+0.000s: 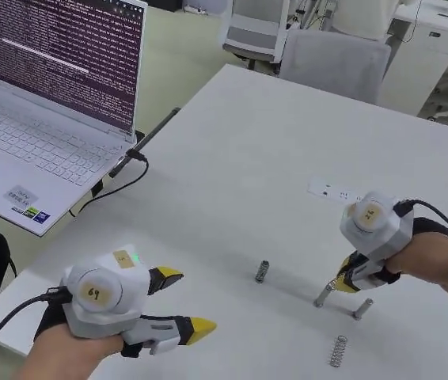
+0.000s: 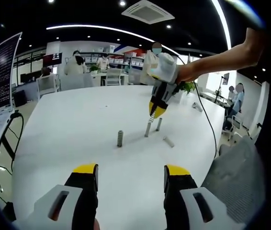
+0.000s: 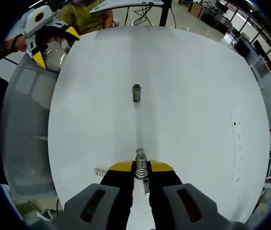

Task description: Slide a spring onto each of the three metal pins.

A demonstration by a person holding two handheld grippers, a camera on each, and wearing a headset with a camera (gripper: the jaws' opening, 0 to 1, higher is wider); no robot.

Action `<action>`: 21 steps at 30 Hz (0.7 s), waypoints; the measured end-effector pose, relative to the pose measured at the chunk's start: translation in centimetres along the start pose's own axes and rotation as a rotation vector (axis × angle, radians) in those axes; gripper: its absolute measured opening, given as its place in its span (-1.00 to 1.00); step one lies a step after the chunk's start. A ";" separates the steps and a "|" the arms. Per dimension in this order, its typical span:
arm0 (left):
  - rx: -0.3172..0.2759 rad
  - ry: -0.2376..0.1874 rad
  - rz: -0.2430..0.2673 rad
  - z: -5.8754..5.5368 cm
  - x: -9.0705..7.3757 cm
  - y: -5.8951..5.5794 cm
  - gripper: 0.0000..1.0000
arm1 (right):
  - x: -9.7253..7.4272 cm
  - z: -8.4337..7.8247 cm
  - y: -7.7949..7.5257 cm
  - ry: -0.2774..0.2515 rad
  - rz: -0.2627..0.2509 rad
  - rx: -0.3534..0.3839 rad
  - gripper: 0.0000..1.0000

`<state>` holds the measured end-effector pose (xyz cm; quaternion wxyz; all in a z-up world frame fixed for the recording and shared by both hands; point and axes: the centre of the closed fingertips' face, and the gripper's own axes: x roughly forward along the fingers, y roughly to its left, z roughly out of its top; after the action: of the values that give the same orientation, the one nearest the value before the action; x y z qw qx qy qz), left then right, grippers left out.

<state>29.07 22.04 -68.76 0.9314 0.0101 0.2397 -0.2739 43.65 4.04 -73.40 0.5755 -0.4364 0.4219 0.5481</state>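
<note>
Three springs (image 1: 338, 351); three metal pins (image 1: 362, 309); two grippers: left gripper (image 1: 188, 299), right gripper (image 1: 339, 285); one laptop (image 1: 50, 134).

Your head cam looks forward and down across the white table (image 1: 232, 142) from the near edge, with the laptop (image 1: 58, 79) at your left. The left gripper cam sits low, facing across the top at the right gripper (image 2: 153, 114) — the right gripper cam sits closer in, pointing back toward the left gripper (image 3: 56, 45). All three catch the upright spring (image 1: 262, 271) mid-table.
</note>
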 end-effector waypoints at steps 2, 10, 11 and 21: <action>-0.002 0.000 0.002 0.0 0.0 0.1 0.00 | 0.1 0.0 0.0 0.004 0.003 -0.004 -0.84; -0.009 0.000 0.008 -0.1 0.0 0.2 -0.01 | 0.6 0.0 -0.1 0.011 0.013 -0.008 -0.84; -0.009 0.001 0.009 -0.1 0.0 0.3 -0.01 | 0.7 0.0 -0.1 0.013 0.015 -0.011 -0.84; -0.014 0.004 0.011 -0.2 0.0 0.4 -0.01 | 1.2 -0.1 -0.1 0.029 0.028 -0.023 -0.84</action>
<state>29.17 22.46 -69.00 0.9325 0.0052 0.2434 -0.2667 43.79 4.29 -74.61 0.5566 -0.4449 0.4297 0.5546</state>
